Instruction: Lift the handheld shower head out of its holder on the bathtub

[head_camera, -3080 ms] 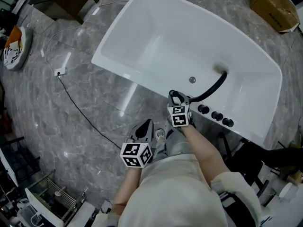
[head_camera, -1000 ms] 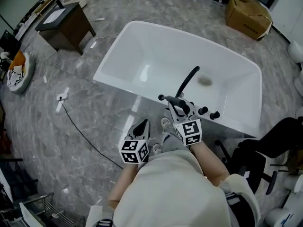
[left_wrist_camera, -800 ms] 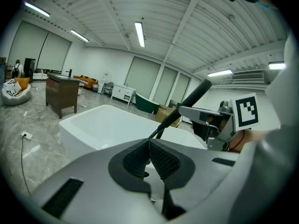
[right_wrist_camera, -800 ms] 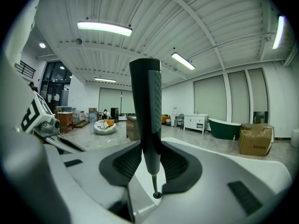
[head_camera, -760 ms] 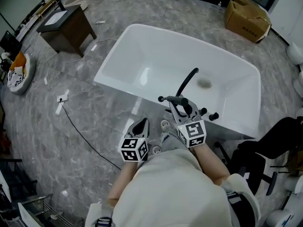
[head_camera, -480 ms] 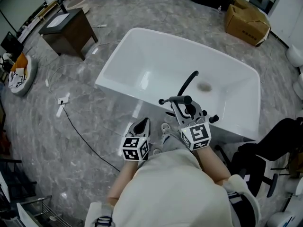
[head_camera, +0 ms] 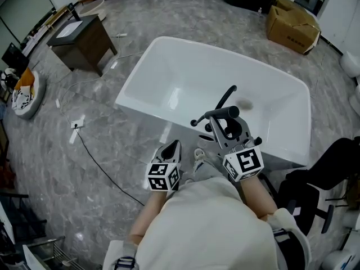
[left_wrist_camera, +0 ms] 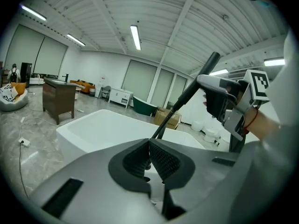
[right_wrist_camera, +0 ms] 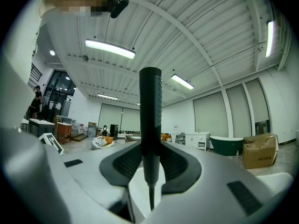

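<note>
1. Bathtub [head_camera: 169, 66]: white, with its long near rim right in front of me. The holder and taps on that rim sit mostly under my right gripper [head_camera: 224, 122], so I can't confirm the holder. The rim is the hard edge here. If I swing low, the handle bangs it.
2. Floor [head_camera: 73, 151]: grey stone, with open room on my left. A thin cable [head_camera: 101, 165] trails there. The dark cabinet [head_camera: 84, 38] and cardboard box [head_camera: 292, 16] are well apart from me. A black chair [head_camera: 332, 162] is near on my right, so there is less room on that side.
3. Hose [head_camera: 226, 96]: black, and it runs from the handle down into the tub. This is the main risk. If I pull too far it could go taut and drag the handle out of my pads, or snag on the taps.
4. Shower head [head_camera: 216, 115]: dark, held up above the near rim. It looks already clear of the holder. It stands upright between my right pads.
5. Right gripper: the jaws pinch the handle near its hose end. The handle is round and smooth, so it could twist or slide if the squeeze eases.
6. Left gripper [left_wrist_camera: 149, 158]: the jaws are pressed together with nothing in them. It hangs just short of the tub's outer side, beside the right one and out of the hose's way.
</note>
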`<state>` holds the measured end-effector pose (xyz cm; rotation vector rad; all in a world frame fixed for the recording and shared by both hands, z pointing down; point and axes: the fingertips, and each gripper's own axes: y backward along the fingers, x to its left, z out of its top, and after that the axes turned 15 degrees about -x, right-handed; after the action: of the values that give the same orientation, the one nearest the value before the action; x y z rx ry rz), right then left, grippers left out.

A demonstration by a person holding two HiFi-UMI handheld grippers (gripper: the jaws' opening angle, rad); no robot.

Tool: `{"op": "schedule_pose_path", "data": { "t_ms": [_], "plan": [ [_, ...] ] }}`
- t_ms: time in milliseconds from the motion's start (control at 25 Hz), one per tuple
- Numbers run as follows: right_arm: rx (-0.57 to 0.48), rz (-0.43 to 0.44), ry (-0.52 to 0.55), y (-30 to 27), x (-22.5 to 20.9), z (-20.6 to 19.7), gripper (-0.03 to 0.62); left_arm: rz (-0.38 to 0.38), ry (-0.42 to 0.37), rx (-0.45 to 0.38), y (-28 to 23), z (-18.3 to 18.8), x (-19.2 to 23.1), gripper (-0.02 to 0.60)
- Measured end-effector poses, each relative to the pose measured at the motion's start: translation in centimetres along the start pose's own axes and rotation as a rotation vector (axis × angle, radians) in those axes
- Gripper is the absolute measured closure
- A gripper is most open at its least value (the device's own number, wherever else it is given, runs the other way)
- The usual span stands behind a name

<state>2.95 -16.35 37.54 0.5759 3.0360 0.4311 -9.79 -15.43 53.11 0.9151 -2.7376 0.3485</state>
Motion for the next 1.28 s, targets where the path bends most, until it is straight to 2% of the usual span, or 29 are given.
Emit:
{"op": "schedule_pose_path", "data": {
  "t_ms": [400,1040,1280],
  "plan": [
    [-0.043,0.006,0.006,-0.7,-0.1,1.4,0.466,0.007,-0.001,-0.01,-0.2,0.4,0.7,0.561],
    [-0.024,0.019,0.003,-1.3,0.3,0.9,0.465,0.019,0.018,0.007,0.0,-0.2,1.3,0.561],
    [-0.021,-0.005,-0.002,-1.3,-0.2,0.8,0.465,0.018,0.023,0.012,-0.1,-0.5,1.1,0.561]
  ]
}}
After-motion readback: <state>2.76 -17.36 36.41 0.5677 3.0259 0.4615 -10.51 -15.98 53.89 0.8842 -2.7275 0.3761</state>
